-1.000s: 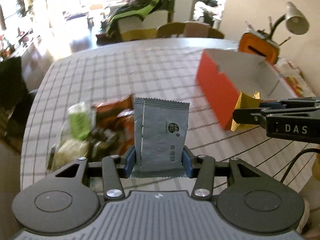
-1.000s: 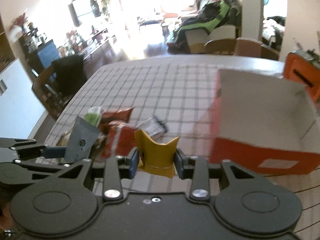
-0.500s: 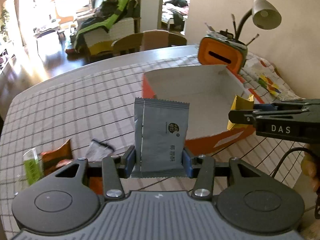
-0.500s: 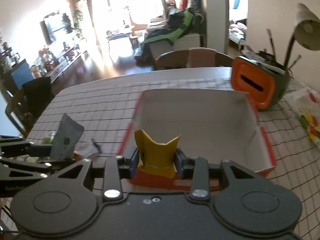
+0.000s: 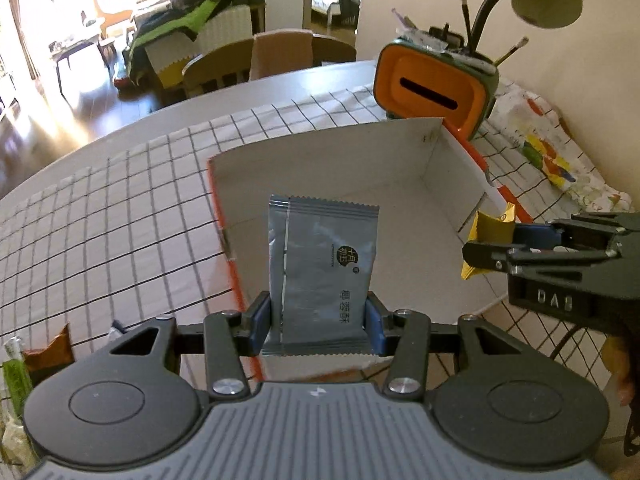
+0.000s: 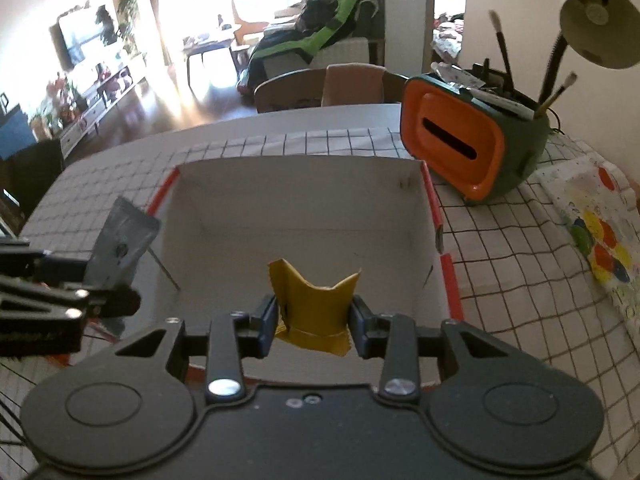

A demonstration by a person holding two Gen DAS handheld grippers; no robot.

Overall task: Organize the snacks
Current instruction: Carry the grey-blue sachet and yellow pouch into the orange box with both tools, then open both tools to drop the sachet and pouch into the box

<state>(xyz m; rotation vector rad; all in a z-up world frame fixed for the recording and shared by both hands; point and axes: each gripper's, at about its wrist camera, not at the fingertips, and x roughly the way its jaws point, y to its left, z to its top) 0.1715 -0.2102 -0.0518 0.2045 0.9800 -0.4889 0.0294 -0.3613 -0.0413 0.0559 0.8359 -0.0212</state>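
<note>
My left gripper (image 5: 318, 320) is shut on a grey snack packet (image 5: 324, 264), held upright over the near left part of an orange cardboard box with a white inside (image 5: 320, 152). My right gripper (image 6: 315, 318) is shut on a crumpled yellow snack packet (image 6: 314, 304), over the near edge of the same box (image 6: 296, 184). The right gripper with the yellow packet (image 5: 490, 236) shows at the right in the left wrist view. At the left of the right wrist view is the left gripper with the grey packet (image 6: 122, 244). The box holds nothing that I can see.
An orange and green pen holder (image 6: 472, 144) with brushes stands behind the box, beside a desk lamp (image 6: 592, 12). A colourful cloth (image 6: 596, 236) lies at the right. Loose snack packets (image 5: 36, 360) lie on the checked tablecloth (image 5: 120, 208) at the far left. A chair (image 5: 276, 56) stands behind the table.
Both grippers have swung to the right from the snack pile to the box, each keeping its packet. The box now fills the middle of both views.
</note>
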